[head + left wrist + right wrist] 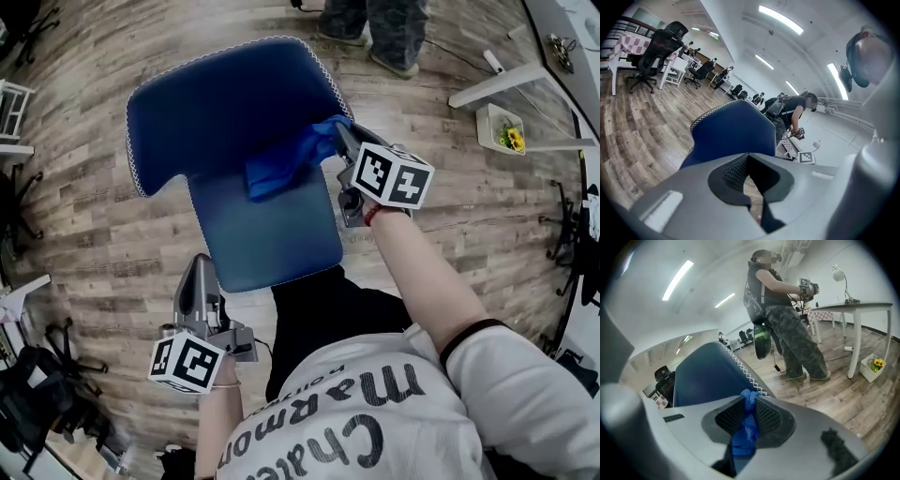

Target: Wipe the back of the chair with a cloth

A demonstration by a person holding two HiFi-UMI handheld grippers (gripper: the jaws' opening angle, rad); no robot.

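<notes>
- The left gripper (200, 264) (749, 158) is low at the left. Its claw is closed tip to tip with nothing in it, and only a sliver of wood floor shows behind the pads.
- Just to the right of that claw and ahead of it stands the blue chair (225, 112) (733, 129) (701, 376). Its long axis runs from the seat near the person out to the backrest, and the white-stitched rim points away from the person.
- The chair's base and legs are hidden under the seat. In the left gripper view the gripper's own body covers everything below the backrest. I cannot tell whether the left claw touches the seat edge.
- The blue cloth (286, 164) (745, 430) lies bunched on the chair's front face, where back meets seat. Its long axis trails from the right claw down towards the left one.
- The right gripper (343, 133) (750, 397) has its claw clamped on one end of the cloth, at the backrest's right edge. The pinched folds are hidden between the pads.
- Beyond the right claw stands a bystander (375, 28) (787, 319), cut off at the legs in the head view.
</notes>
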